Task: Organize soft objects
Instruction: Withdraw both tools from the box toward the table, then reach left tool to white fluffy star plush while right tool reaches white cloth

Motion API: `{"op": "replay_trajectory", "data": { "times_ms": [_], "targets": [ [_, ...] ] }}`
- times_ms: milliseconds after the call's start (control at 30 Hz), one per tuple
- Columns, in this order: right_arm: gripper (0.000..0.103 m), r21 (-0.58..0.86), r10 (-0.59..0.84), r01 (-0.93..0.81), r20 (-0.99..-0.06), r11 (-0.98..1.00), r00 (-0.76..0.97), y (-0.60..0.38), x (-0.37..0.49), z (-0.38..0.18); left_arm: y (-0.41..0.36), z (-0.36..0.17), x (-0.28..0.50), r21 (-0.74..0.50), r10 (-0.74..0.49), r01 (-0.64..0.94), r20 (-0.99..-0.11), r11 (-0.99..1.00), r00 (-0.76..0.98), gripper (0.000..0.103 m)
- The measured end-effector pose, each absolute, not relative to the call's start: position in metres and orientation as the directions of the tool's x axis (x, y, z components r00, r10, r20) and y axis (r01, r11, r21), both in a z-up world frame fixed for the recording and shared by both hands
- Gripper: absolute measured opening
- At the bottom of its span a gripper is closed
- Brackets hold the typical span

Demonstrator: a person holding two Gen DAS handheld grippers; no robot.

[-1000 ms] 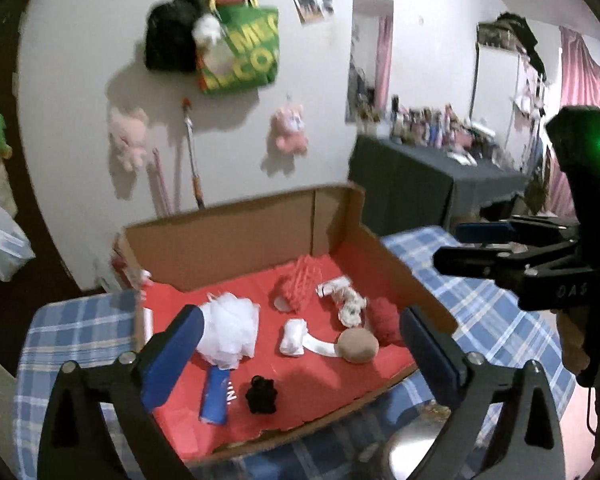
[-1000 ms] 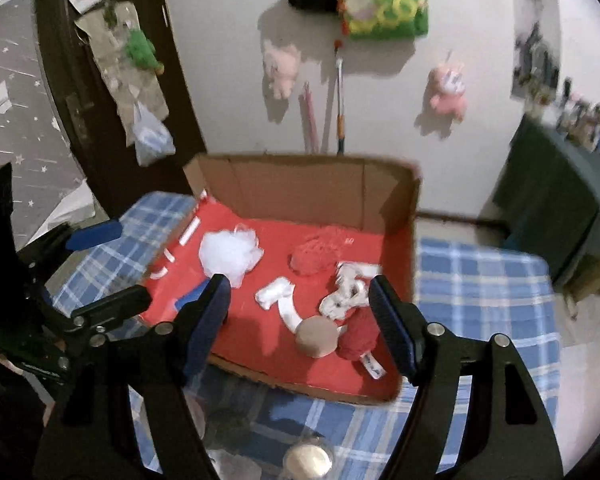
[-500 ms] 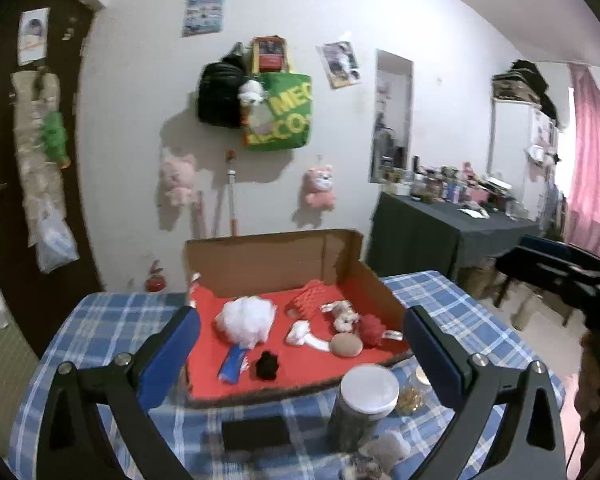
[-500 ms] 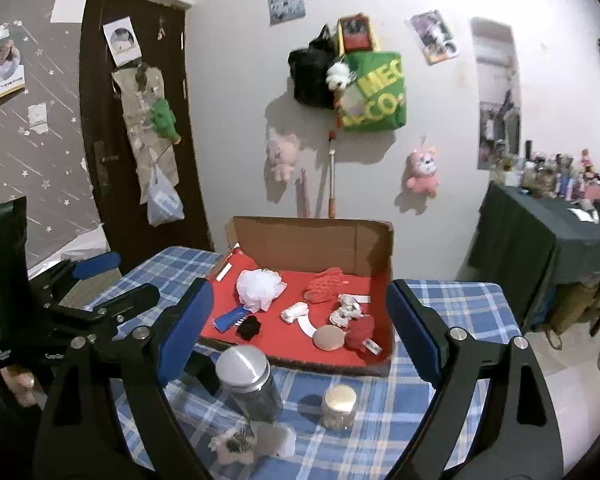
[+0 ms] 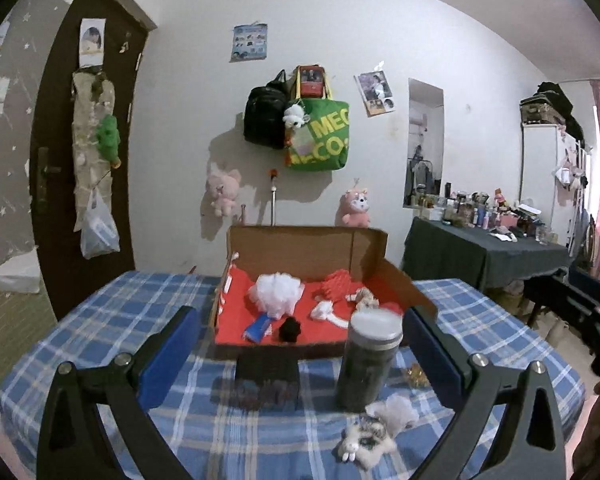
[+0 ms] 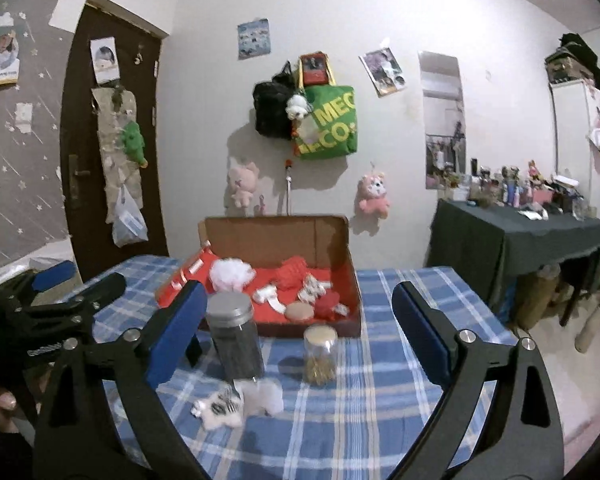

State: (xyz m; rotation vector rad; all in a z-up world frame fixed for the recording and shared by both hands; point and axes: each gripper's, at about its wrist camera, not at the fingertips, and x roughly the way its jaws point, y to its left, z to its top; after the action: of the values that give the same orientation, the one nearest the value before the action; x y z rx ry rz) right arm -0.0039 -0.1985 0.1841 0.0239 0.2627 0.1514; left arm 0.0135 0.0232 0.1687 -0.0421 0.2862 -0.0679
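white walls hung with a green tote bag (image 5: 320, 136) and pink plush toys back a desk (image 5: 100, 332) under a blue plaid cloth, where a cardboard box (image 5: 308, 248) with a red lining already holds a white mesh bath pouf (image 5: 277, 294), a red knitted piece (image 5: 337, 284), a black scrunchie (image 5: 290, 329) and other small soft bits. one soft thing is not in the box: a small white and grey plush toy (image 6: 236, 400) lying on the cloth near the front edge, just in front of a dark jar with a grey lid (image 6: 234, 340) and near a small jar with a tan lid (image 6: 320, 354). the right claw (image 6: 298, 332) has just been opening and now stands wide with nothing between its blue pads; the left claw (image 5: 300, 350) is likewise wide and empty, with the dark jar and a black block (image 5: 267, 368) beyond it. my guess is the plush is the next pick. the risk lies in its neighbours: it sits so near the dark jar that a wide claw coming down carelessly could knock the jar over or shove it into the smaller one. a loose pinch on fluffy fur alone might also slip on the way to the box.
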Motion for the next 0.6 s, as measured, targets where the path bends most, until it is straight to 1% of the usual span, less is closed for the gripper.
{"op": "replay_trajectory", "data": {
  "times_ms": [100, 200, 367, 600],
  "targets": [
    [0.095, 0.038, 0.136, -0.131, -0.286, 0.991, 0.948, -0.198, -0.003, 0.162, 0.023, 0.151, 0.007, -0.058, -0.062, 0.048, -0.282, 0.997, 0.957, 0.103],
    [0.095, 0.042, 0.133, -0.126, -0.332, 0.991, 0.934, -0.197, 0.001, 0.140, 0.018, 0.137, 0.005, -0.019, -0.039, 0.035, -0.280, 0.999, 0.959, 0.103],
    [0.095, 0.039, 0.114, -0.108, -0.403, 0.993, 0.908, -0.195, 0.010, 0.109, 0.013, 0.112, 0.012, -0.012, -0.046, 0.045, -0.356, 0.999, 0.933, 0.103],
    [0.095, 0.071, 0.131, -0.111, -0.494, 0.991, 0.859, -0.197, 0.021, 0.078, 0.009, 0.080, 0.023, -0.020, -0.056, 0.053, -0.460, 0.998, 0.886, 0.103]
  ]
}}
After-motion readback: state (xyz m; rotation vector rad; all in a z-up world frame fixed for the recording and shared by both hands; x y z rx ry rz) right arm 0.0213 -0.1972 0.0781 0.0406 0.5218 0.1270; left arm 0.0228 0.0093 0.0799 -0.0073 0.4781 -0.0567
